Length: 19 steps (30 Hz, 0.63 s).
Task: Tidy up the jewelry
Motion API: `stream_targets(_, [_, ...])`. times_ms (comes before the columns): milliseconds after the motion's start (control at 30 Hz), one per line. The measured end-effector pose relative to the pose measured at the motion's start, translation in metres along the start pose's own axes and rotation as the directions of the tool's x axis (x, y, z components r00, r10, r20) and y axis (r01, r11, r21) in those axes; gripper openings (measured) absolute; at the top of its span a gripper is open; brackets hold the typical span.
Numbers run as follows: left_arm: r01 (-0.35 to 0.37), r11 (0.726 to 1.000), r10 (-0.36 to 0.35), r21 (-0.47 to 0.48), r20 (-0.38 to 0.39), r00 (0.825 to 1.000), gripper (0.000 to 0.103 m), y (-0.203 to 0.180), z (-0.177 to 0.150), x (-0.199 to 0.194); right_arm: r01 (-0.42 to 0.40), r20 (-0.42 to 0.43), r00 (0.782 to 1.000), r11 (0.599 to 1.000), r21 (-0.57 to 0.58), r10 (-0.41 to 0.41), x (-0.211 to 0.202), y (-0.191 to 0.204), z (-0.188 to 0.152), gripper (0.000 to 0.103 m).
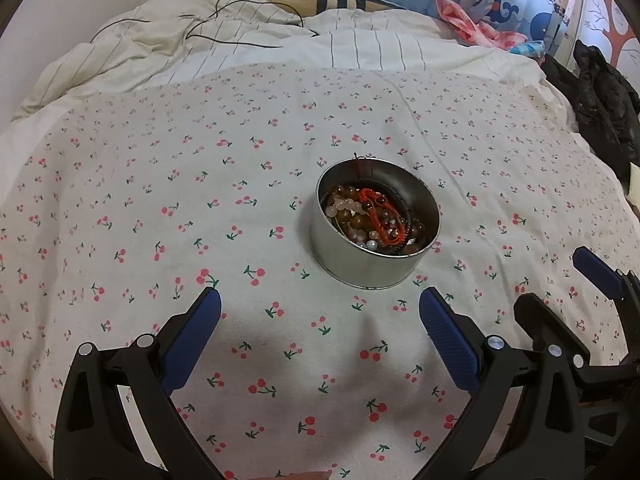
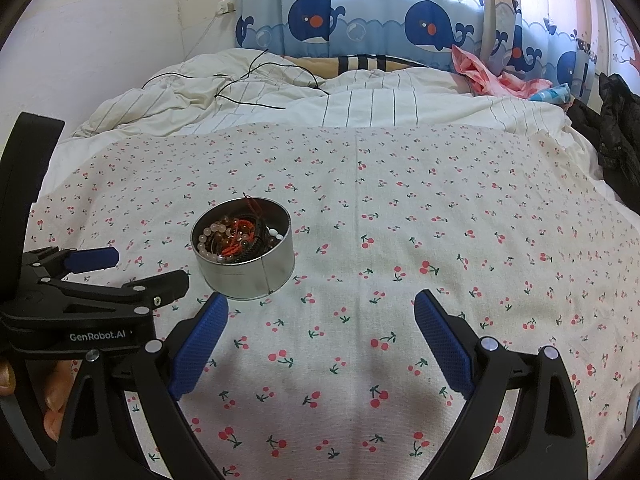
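Observation:
A round silver tin (image 1: 374,266) stands on the cherry-print sheet (image 1: 160,208), filled with a tangle of jewelry (image 1: 376,218): pink and brown bead bracelets, a red cord and a dark braided band. My left gripper (image 1: 320,300) hovers open just short of the tin, nothing between its blue pads. The right wrist view shows the same tin (image 2: 256,276) ahead to the left, with the jewelry (image 2: 238,240) inside. There my right gripper (image 2: 321,306) is open and empty over bare sheet, to the right of the tin. The left gripper (image 2: 140,268) appears at the left, held by a hand.
A rumpled striped duvet (image 1: 280,44) with a thin black cable (image 1: 224,36) lies at the far end of the bed. Whale-print curtains (image 2: 360,20) hang behind. Pink cloth (image 2: 492,72) and dark clothing (image 2: 616,128) sit along the right edge.

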<state>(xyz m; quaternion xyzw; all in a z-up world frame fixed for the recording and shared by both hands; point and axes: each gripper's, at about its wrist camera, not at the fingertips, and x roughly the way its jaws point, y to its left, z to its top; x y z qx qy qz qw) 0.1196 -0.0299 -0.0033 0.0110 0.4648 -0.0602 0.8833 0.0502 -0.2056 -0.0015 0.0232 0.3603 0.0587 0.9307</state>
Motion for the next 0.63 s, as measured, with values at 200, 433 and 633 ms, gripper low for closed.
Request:
stream_targets(200, [-0.085, 0.996, 0.086, -0.018, 0.077, 0.993, 0.095, 0.003, -0.003, -0.010, 0.001, -0.002, 1.000, 1.000, 0.013, -0.001, 0.001, -0.003, -0.003, 0.090])
stream_targets(433, [-0.086, 0.996, 0.086, 0.021, 0.031, 0.996, 0.095, -0.003, -0.001, -0.002, 0.003, 0.001, 1.000, 1.000, 0.014, -0.003, -0.002, -0.001, 0.000, 0.090])
stream_targets(633, [-0.078, 0.997, 0.077, 0.018, 0.035, 0.996, 0.095, -0.003, -0.001, -0.004, 0.003, 0.002, 1.000, 1.000, 0.016, -0.003, -0.002, -0.001, -0.001, 0.093])
